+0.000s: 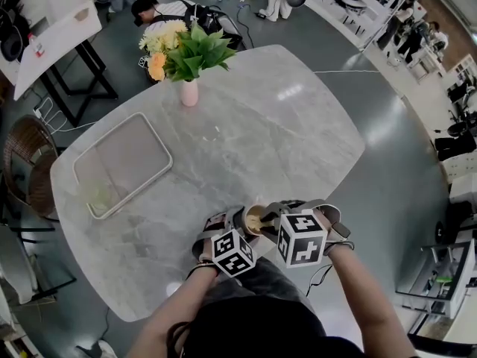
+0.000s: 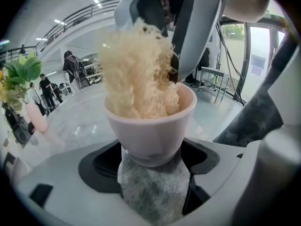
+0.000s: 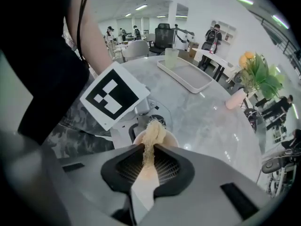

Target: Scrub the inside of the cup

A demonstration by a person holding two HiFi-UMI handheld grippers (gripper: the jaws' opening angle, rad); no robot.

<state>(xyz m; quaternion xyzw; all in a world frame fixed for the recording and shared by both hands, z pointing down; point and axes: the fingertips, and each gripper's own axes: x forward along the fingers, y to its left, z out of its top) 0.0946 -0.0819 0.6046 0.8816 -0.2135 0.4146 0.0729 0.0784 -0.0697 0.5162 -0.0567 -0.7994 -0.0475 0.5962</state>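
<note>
— What do we have on the table?
— We see grey marbled stone with rounded corners. A pink vase stands upright near the far edge, holding green leaves and pale yellow and orange flowers.
— And to our left?
— A shallow white tray lies flat, well apart from the vase. A clear tumbler stands in its near corner.
— Beyond the table?
— We make out a wicker chair just beside the left edge, a white desk on black legs, and white cables on the grey floor. People stand far off, too small for us to tell more.
</note>
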